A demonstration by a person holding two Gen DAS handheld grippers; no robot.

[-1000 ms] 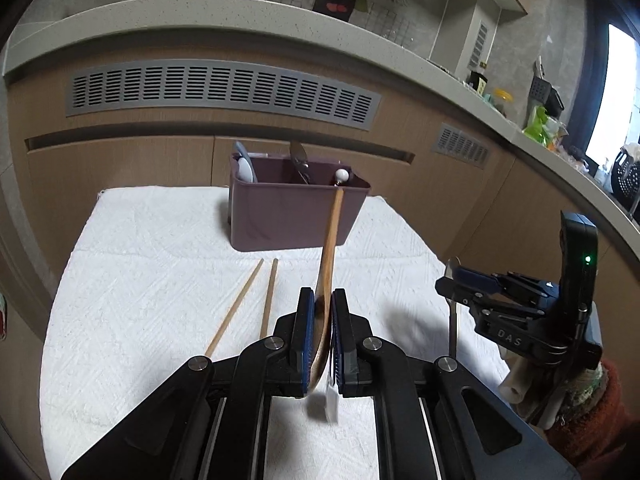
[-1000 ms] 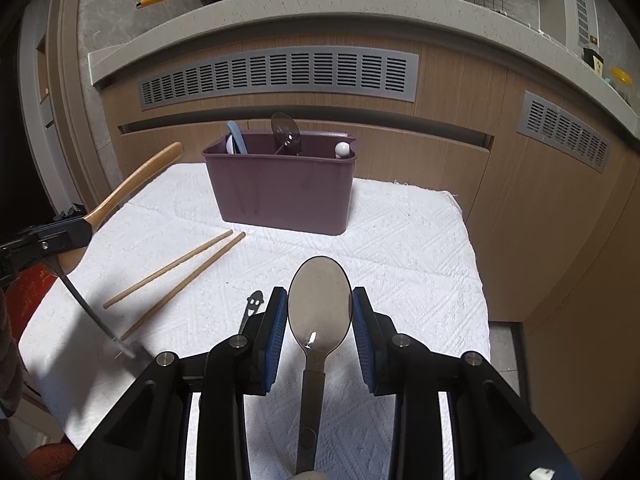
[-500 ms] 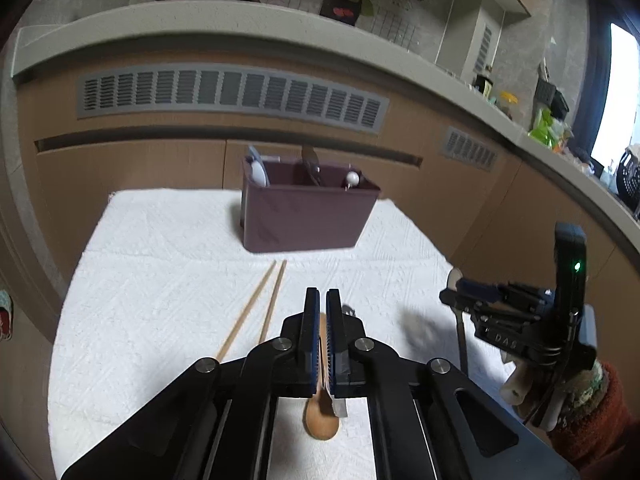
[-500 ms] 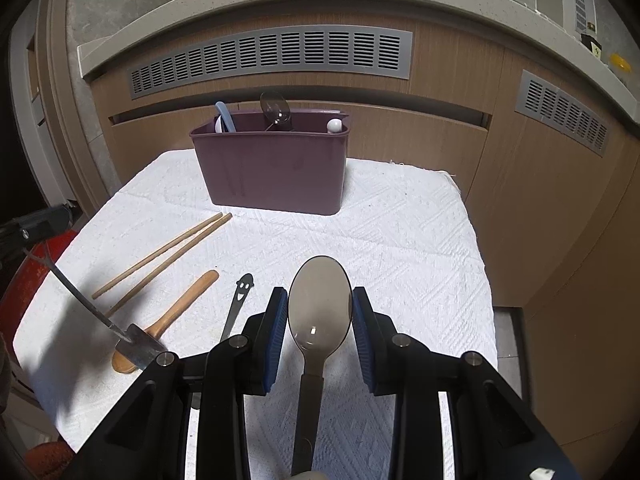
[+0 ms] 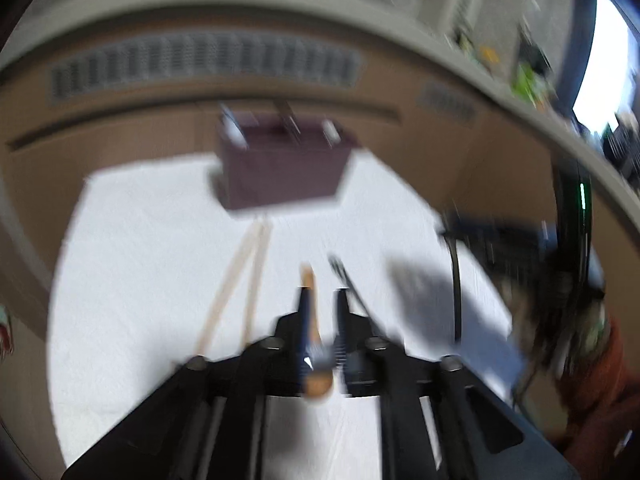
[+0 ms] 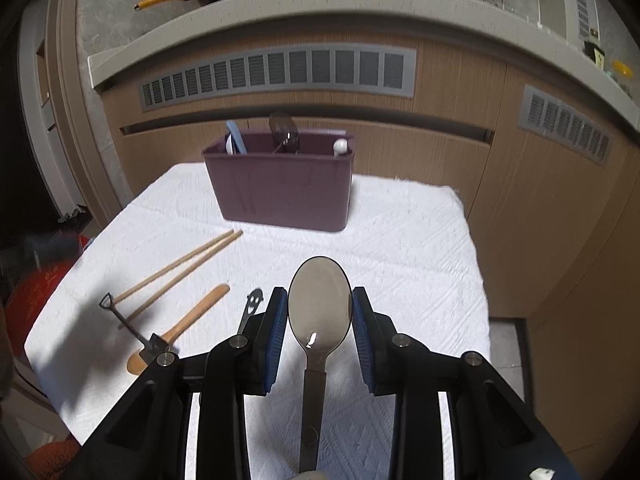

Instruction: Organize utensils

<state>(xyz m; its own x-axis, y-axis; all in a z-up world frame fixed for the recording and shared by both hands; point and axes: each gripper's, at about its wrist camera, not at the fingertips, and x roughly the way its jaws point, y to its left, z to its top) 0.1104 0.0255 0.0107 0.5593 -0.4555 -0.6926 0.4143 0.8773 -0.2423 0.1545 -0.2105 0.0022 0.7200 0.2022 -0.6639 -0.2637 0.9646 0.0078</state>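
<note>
A purple utensil caddy (image 6: 282, 182) stands at the back of the white cloth, with several utensils in it; it shows blurred in the left wrist view (image 5: 282, 164). My right gripper (image 6: 319, 306) is shut on a grey metal spoon (image 6: 319, 312), bowl forward, above the cloth. A wooden spoon (image 6: 182, 328) lies on the cloth with a small black shovel-shaped utensil (image 6: 134, 330) across its bowl. My left gripper (image 5: 323, 300) is open over the wooden spoon (image 5: 314, 332), fingers apart around the handle. The left view is badly blurred.
Two wooden chopsticks (image 6: 182, 268) lie left of centre on the cloth (image 6: 400, 240). A black smiley-handled utensil (image 6: 251, 308) lies beside my right gripper. Wooden cabinet fronts with grey vents stand behind. The cloth's edges drop off left and right.
My left gripper lowered the wooden spoon onto the cloth, opened and let it go; it is now moving fast. The right gripper has kept hold of the metal spoon and risen slightly.
</note>
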